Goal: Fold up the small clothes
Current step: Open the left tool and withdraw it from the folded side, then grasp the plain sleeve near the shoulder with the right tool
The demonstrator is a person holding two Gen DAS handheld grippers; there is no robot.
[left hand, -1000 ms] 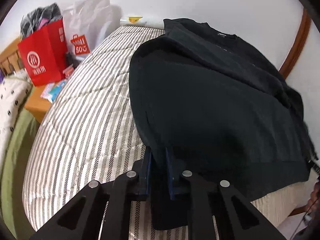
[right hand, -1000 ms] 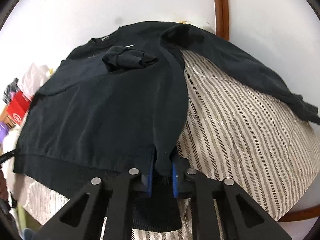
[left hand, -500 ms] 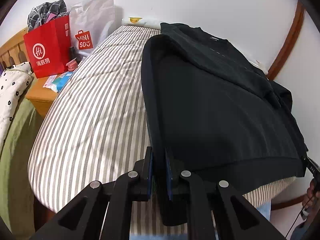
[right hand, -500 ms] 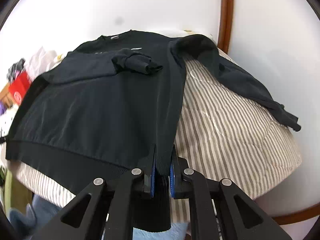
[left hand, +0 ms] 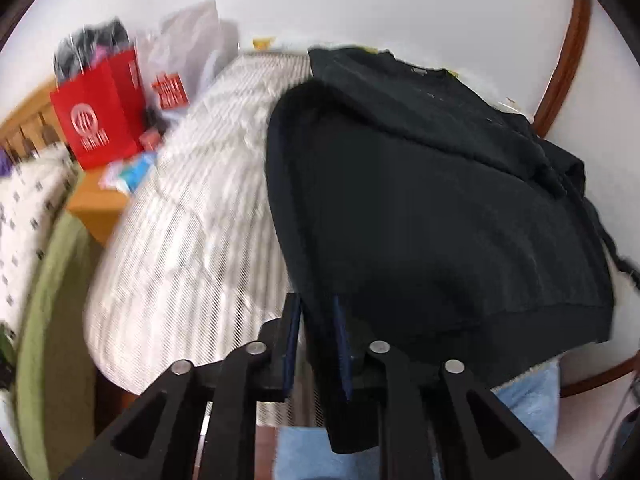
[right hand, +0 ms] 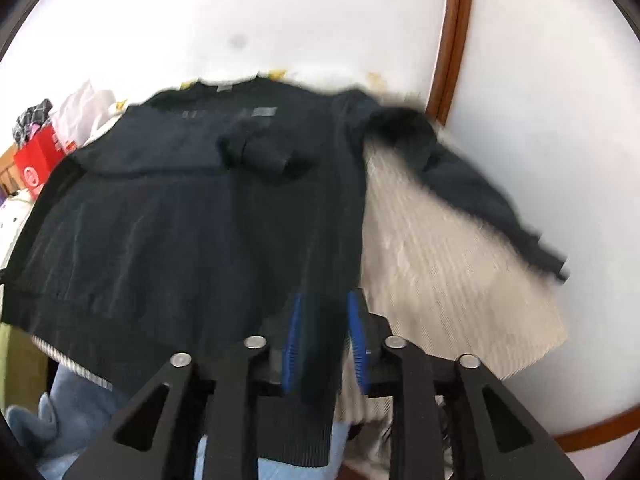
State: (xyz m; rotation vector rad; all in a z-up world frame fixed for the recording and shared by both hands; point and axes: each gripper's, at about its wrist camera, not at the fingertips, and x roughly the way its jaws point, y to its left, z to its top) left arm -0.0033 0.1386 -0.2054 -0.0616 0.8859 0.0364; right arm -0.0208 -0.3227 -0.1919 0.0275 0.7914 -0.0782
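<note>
Sweater [left hand: 440, 216]: black, spread on striped bed [left hand: 192, 232], hem at near edge, over bed corner.
Left hand-held gripper [left hand: 316, 344]: pads parted a little, hem corner hanging between; clamped or slack, cannot tell.
Right hand-held gripper [right hand: 326, 344]: same, opposite hem corner.
Loose sleeve [right hand: 480, 196]: right of sweater body, on bed.
Risk: hem slipping out if grip slack; sleeve trailing, skewing fold.

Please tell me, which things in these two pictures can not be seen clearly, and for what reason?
- Text on the red bag: left wrist view, motion blur.
- Sweater hem corners: both views, hidden between the fingers of the left gripper and right gripper.
- Print on the sweater's chest: right wrist view, blurred.
- Bed under the sweater: covered.
- Far sleeve cuff: right wrist view, smeared.
</note>
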